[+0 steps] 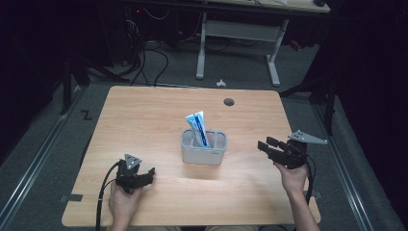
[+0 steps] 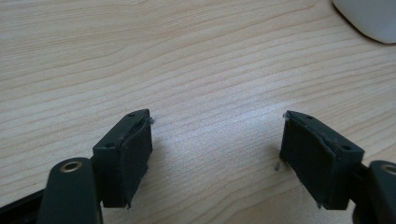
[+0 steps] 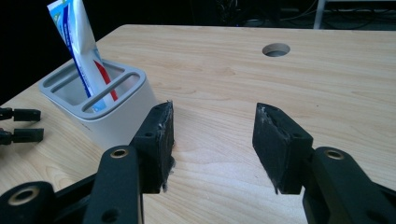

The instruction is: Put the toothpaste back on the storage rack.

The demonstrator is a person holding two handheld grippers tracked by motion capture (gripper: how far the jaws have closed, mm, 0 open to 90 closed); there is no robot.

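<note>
A blue and white toothpaste tube (image 1: 199,128) (image 3: 80,51) stands tilted in a grey slotted holder (image 1: 204,153) (image 3: 116,116) at the middle of the wooden table (image 1: 159,110). My left gripper (image 1: 151,174) (image 2: 215,154) rests low near the table's front left, open, with bare wood between its jaws. A corner of the holder (image 2: 369,18) lies ahead of it to the right. My right gripper (image 1: 262,147) (image 3: 214,140) is held to the right of the holder, open and empty, pointing toward it.
A round cable hole (image 1: 229,102) (image 3: 276,49) lies in the far part of the table. The left gripper's jaw tips (image 3: 21,123) appear at the left edge of the right gripper view. Desk legs (image 1: 274,53) and cables (image 1: 149,57) stand on the floor beyond.
</note>
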